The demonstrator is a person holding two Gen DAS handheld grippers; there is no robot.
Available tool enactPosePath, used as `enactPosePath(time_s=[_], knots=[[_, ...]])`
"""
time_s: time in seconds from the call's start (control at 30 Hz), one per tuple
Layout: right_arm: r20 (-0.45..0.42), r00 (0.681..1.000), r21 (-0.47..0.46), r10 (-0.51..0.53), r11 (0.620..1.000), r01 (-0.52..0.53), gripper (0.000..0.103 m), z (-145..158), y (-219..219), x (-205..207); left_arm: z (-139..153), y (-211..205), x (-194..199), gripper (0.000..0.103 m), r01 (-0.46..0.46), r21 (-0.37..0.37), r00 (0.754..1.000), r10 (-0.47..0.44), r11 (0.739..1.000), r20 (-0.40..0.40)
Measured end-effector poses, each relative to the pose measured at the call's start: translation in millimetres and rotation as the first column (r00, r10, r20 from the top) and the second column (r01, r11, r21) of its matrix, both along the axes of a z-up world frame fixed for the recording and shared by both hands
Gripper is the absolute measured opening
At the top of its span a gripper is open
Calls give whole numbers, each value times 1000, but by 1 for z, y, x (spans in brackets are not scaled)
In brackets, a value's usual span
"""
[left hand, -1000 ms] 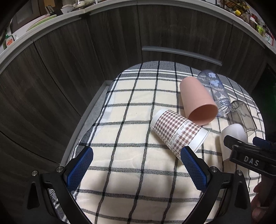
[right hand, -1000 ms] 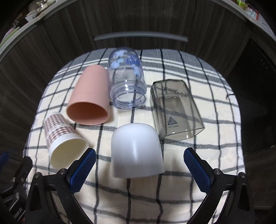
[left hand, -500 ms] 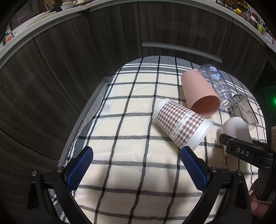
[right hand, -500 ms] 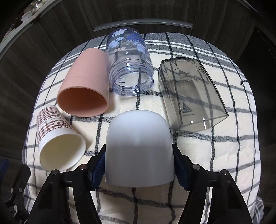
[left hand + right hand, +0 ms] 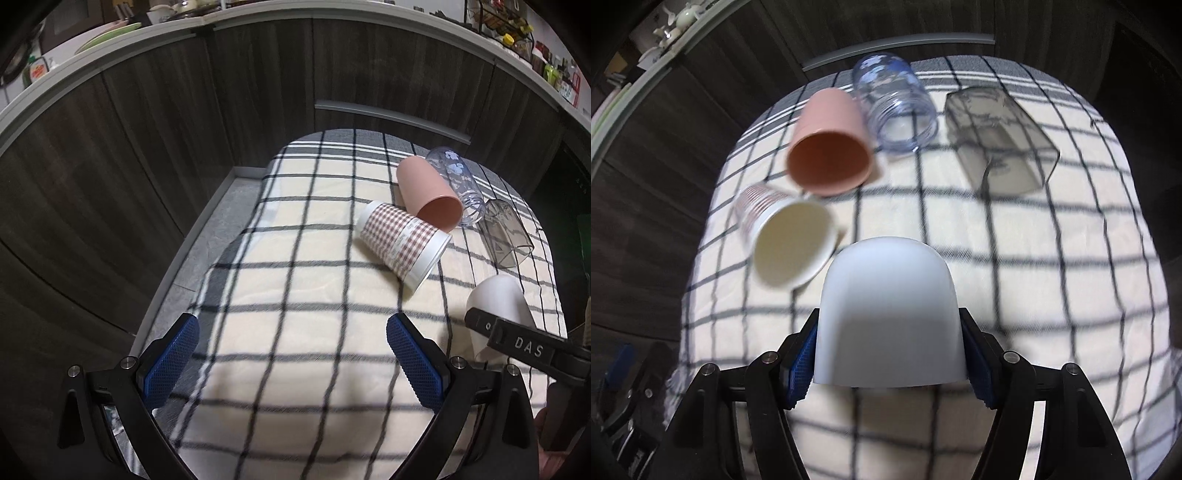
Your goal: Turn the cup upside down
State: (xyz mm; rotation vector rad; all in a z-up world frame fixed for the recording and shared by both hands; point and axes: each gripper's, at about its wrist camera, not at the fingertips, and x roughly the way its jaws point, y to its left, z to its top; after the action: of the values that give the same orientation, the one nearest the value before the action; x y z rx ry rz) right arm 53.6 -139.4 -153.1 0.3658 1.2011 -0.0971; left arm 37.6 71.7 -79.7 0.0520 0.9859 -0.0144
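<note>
My right gripper (image 5: 888, 363) is shut on a white cup (image 5: 888, 310), both blue pads pressed on its sides near the rim, its rounded bottom pointing away from me. It holds the cup above the checked cloth (image 5: 1015, 266). The white cup also shows in the left wrist view (image 5: 496, 299), behind the right gripper's black finger. My left gripper (image 5: 291, 365) is open and empty over the cloth (image 5: 295, 295).
A checked paper cup (image 5: 786, 240) (image 5: 402, 242), a pink cup (image 5: 829, 147) (image 5: 430, 194), a clear flowered jar (image 5: 895, 103) (image 5: 456, 182) and a smoky square glass (image 5: 1001, 136) (image 5: 508, 236) lie on their sides. Dark cabinet fronts (image 5: 147, 147) stand behind and to the left.
My right gripper closed on the white cup and lifted it off the cloth, nearer the camera. My left gripper drew back a little and stayed open.
</note>
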Motion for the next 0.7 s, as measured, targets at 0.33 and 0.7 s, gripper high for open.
enactPosePath(time_s=[0.33,0.7], knots=[[-41,999,33,10,999,-8,68,-7,40,-43,-6,27,-38,103,8,-11,1000,-8,1000,-14],[-82,996,4,32,999,-32,69,-27,55,-59,-17,25,-55,103,23,-23,999,-24,999,-47]])
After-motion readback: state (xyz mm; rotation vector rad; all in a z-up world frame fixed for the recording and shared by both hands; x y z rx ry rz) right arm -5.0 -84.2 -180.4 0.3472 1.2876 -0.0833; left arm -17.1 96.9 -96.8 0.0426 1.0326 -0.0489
